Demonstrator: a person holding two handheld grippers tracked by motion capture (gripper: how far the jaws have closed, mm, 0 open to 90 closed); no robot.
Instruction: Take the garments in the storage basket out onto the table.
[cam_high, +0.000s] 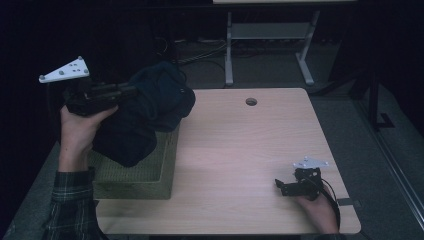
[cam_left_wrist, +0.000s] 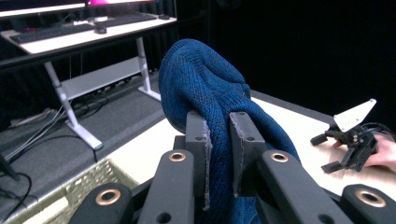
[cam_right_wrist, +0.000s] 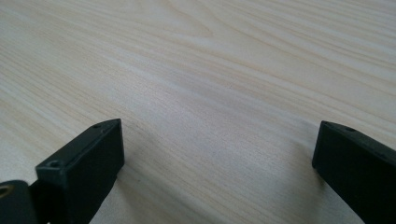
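Note:
A dark blue knitted garment (cam_high: 150, 112) hangs in a bunch above a woven green basket (cam_high: 150, 172) at the table's left side. My left gripper (cam_high: 131, 92) is shut on a fold of it and holds it up; in the left gripper view the blue knit (cam_left_wrist: 205, 93) is pinched between the two pads and drapes forward over them. My right gripper (cam_high: 281, 186) rests low on the table near the front right corner, jaws wide apart with bare wood between them (cam_right_wrist: 219, 154).
The light wooden table (cam_high: 240, 150) has a round cable hole (cam_high: 251, 101) near its far edge. A white-legged desk (cam_high: 270, 35) stands behind the table, with cables on the floor beside it.

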